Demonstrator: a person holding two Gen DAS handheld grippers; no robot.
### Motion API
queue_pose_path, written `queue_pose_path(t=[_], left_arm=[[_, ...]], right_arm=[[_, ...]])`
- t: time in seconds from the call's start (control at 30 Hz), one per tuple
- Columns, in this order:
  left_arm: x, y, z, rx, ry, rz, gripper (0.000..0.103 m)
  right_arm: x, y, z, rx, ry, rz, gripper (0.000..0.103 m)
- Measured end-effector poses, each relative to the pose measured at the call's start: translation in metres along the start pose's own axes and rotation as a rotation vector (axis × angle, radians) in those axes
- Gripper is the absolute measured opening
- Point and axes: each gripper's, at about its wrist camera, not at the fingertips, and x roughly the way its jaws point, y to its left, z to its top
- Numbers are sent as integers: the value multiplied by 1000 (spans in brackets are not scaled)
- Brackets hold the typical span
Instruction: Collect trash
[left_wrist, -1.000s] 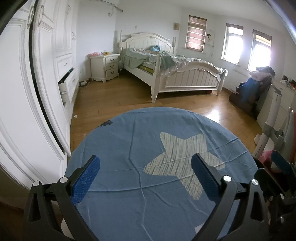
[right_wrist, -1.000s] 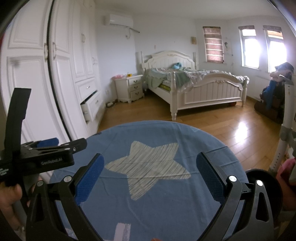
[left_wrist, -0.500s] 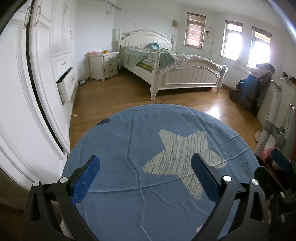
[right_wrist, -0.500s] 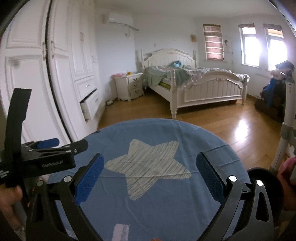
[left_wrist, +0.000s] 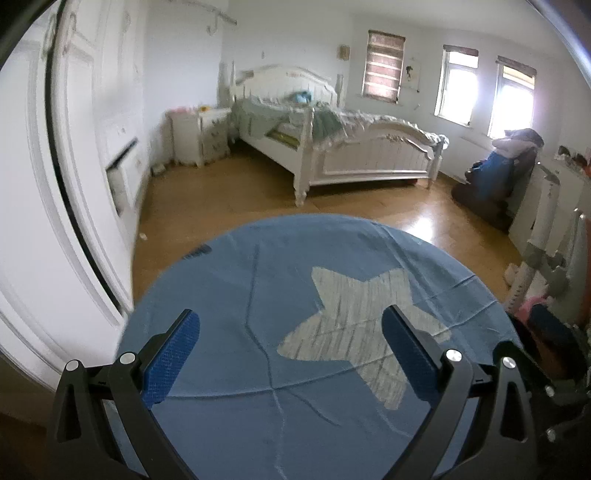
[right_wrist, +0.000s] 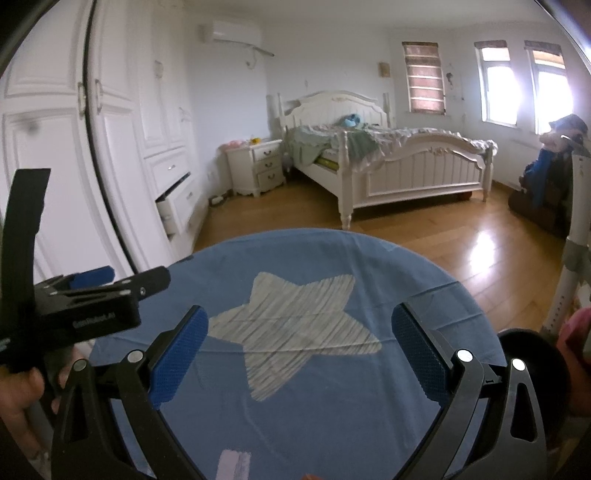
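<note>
Both grippers, left gripper (left_wrist: 291, 354) and right gripper (right_wrist: 299, 354), held apart, empty, above blue cloth (right_wrist: 332, 424). Nothing collected yet; pale scrap (right_wrist: 234, 465) possibly trash.

Open tabletop (left_wrist: 229, 369) ahead (wardrobe (left_wrist: 37, 221) left)

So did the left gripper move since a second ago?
Yes. The left gripper swung left: the bed sits further right in its view, over the blue star cloth.
</note>
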Motion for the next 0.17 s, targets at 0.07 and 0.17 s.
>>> queue_pose_path(t=[0.07, 0.17], left_arm=[[6, 0, 0, 0, 17, 10, 98], [13, 2, 1, -3, 26, 25, 98]], right_arm=[[3, -2, 0, 2, 3, -2, 98], [7, -4, 1, 6, 8, -4, 98]])
